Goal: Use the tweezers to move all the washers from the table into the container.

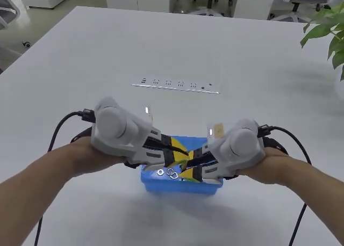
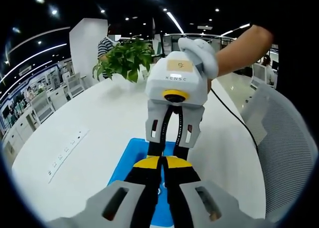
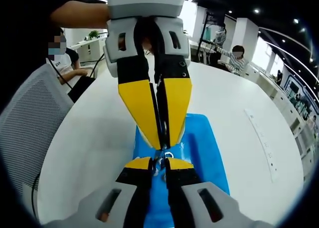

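A blue container [image 1: 177, 188] sits on the white table near the front edge, with a few small metal washers [image 1: 171, 173] lying inside. Both grippers hover over it, pointing at each other tip to tip. My left gripper [image 1: 181, 152] comes in from the left, its yellow jaws pressed together. A thin dark strip runs between them in the right gripper view, which looks like the tweezers [image 3: 160, 116]. My right gripper [image 1: 192, 163] comes in from the right with its jaws closed. In the left gripper view my left gripper [image 2: 162, 163] meets the right gripper [image 2: 168, 148] above the container [image 2: 127, 158].
A flush socket strip [image 1: 176, 85] lies in the table's middle. A potted plant [image 1: 328, 31] stands at the far right edge. Office chairs line the far side. Black cables trail from both grippers toward me. People sit in the background of the right gripper view.
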`<state>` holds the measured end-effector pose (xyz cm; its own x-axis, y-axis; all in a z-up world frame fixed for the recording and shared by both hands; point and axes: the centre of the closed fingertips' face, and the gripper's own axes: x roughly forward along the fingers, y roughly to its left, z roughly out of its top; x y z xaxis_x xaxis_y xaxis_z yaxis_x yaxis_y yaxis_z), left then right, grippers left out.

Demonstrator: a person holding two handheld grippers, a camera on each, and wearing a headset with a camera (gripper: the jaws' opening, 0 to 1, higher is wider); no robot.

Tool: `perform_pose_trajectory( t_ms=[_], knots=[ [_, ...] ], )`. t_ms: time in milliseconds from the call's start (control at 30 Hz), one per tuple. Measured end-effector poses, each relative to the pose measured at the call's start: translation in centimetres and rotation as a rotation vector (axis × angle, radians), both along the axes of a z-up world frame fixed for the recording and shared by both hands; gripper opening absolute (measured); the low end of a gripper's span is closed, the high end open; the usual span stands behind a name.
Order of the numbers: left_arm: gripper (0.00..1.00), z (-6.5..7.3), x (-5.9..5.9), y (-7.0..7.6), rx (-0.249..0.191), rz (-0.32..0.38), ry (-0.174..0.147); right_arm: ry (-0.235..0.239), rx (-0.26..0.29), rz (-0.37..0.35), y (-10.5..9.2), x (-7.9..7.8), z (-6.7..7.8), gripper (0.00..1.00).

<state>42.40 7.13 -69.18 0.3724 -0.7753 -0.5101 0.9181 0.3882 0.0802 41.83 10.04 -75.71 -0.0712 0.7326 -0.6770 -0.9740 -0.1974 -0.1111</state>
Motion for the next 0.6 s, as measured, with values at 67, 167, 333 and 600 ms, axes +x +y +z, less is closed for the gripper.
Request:
perform_pose_trajectory(
  t_ms=[67, 167, 333, 600],
  knots=[
    [0.06, 0.04, 0.04, 0.01, -0.001, -0.001, 0.001, 0.002, 0.002, -0.001, -0.01, -0.03, 0.06, 0.12],
    [0.06, 0.16, 0.10, -0.01, -0.001, -0.002, 0.000, 0.000, 0.005, -0.004, -0.04, 0.02, 0.18, 0.12],
    [0.06, 0.39, 0.11, -0.05, -0.003, -0.006, 0.000, -0.001, 0.012, -0.009, -0.08, 0.11, 0.43, 0.12],
    [0.06, 0.84, -0.23, 0.09, 0.011, -0.027, 0.000, 0.004, 0.019, -0.008, -0.23, -0.16, 0.88, 0.11]
  ],
)
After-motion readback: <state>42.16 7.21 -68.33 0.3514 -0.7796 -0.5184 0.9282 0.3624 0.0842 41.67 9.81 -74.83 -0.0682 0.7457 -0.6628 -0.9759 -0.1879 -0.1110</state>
